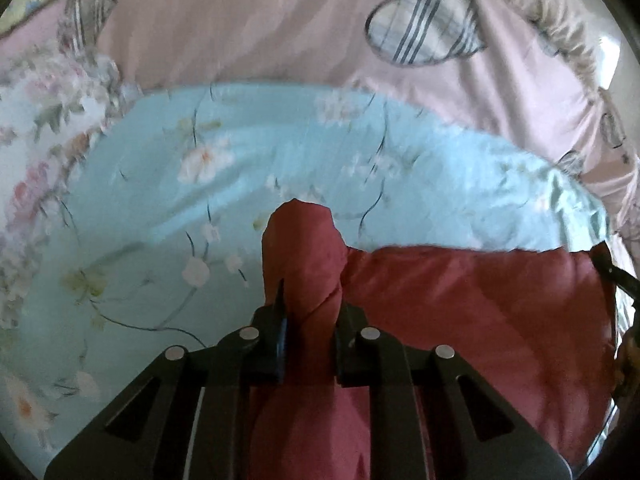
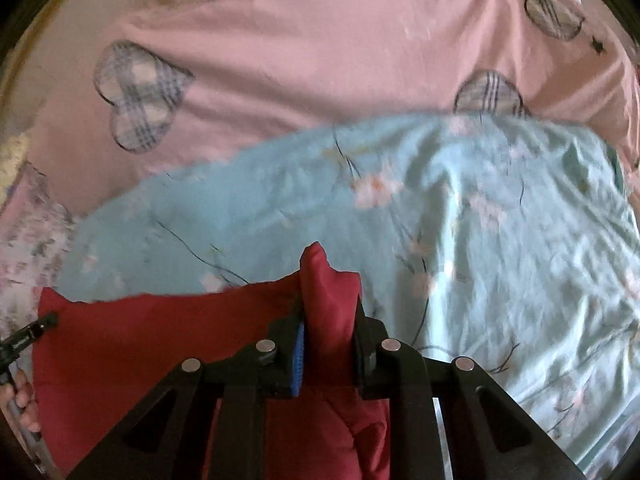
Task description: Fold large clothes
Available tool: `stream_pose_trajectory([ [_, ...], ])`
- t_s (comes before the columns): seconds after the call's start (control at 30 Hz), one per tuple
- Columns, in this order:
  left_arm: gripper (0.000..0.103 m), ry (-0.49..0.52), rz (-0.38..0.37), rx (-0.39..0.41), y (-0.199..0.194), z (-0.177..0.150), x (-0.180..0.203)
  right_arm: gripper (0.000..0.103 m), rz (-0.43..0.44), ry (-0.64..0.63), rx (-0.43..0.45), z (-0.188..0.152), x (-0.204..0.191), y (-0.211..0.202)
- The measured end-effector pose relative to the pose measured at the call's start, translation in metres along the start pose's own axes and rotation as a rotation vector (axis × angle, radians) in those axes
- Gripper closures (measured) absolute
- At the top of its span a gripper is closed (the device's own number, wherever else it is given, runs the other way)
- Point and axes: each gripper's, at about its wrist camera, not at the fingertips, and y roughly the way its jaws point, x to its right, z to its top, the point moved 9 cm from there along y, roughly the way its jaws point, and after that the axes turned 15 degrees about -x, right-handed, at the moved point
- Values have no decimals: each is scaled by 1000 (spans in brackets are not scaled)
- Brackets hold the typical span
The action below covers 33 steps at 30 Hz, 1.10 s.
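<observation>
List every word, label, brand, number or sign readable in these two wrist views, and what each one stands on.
None: no readable text in either view.
The red garment, the blue floral sheet and the pink sheet bear only prints: flowers, plaid hearts, a small star.
The left gripper and right gripper show no markings.

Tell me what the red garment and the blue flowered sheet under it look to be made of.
Red garment: thin woven cloth, matte, probably cotton or a blend; it bunches into soft folds.
Blue flowered sheet: light woven bedding, printed, with a faint sheen and fine creases. Blur leaves the exact fibre open.
</observation>
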Motion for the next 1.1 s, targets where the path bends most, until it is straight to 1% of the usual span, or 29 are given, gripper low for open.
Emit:
stream_pose_trajectory([
  [0.07,88,-10,-15,-36,20,-3,-3,85,0,13,-21,-6,5,11],
  [0.13,88,-18,-18,-48,30,-5,-5,85,-7,13,-27,-11,6,17],
  [0.33,85,-24,-27,-56,36,-7,-5,85,-16,16,-48,-11,7,24],
  [0.4,82,-38,-35,-58,37,-7,-8,85,-18,20,-57,-11,7,27],
  [0.47,75,-62,-39,-50,35,-7,-12,82,-23,27,-62,-11,9,28],
  [0.5,73,-82,-44,-45,34,-8,-15,81,-24,29,-68,-11,9,30],
  [0.53,67,-96,-46,-39,32,-8,-18,80,-28,32,-70,-12,10,30],
  [0.57,60,-113,-42,-31,29,-9,-21,74,-37,44,-73,-12,13,31],
  [0.6,57,-128,-39,-23,27,-9,-25,62,-38,54,-76,-12,15,31],
  [0.7,49,-173,-50,15,14,-10,-34,54,-22,90,-77,-13,22,29],
  [0.73,40,-190,-42,31,8,-11,-39,53,-15,100,-71,-14,24,25],
  [0.77,34,-206,-40,50,2,-11,-43,49,-14,105,-63,-14,24,21],
  [0.8,33,-217,-43,64,-3,-11,-45,44,-20,111,-47,-15,26,15],
  [0.9,32,-241,-60,86,-18,-14,-50,37,-29,112,1,-17,26,-6],
  [1.1,32,-203,-54,115,-44,-30,-42,30,-4,83,59,-29,21,-41],
])
